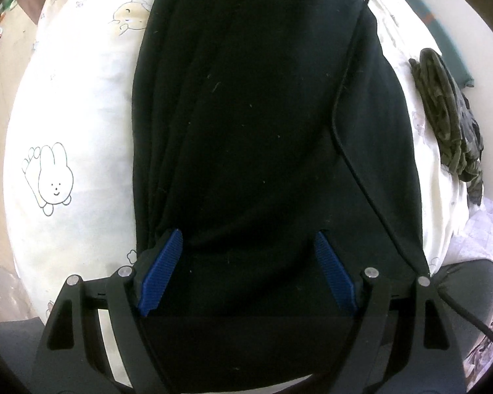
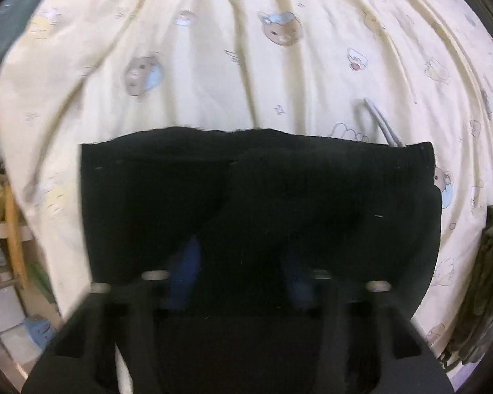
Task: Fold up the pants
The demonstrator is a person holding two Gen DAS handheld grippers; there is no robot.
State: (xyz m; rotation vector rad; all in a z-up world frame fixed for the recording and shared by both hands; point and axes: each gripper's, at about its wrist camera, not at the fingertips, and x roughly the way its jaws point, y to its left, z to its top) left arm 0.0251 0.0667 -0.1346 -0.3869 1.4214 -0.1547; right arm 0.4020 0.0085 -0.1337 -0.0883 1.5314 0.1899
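Black pants (image 1: 246, 115) lie lengthwise on a cream bedsheet (image 1: 82, 115) printed with cartoon animals. My left gripper (image 1: 248, 233) hovers over their near end, open, its blue pads (image 1: 161, 272) wide apart and holding nothing. The right wrist view is blurred. It shows a ribbed end of the pants (image 2: 263, 180) spread flat across the sheet (image 2: 246, 65). My right gripper (image 2: 243, 249) points down onto this end. Its blue pads (image 2: 187, 266) show only partly, with black cloth between them and over the tips. The blur hides whether they press on it.
A thin black cable (image 1: 345, 82) runs over the pants' right side. A green camouflage garment (image 1: 450, 124) lies bunched at the bed's right edge (image 2: 489, 262). A grey cord (image 2: 378, 121) rests on the sheet beyond the pants. Wooden furniture (image 2: 3, 229) stands off the bed's left.
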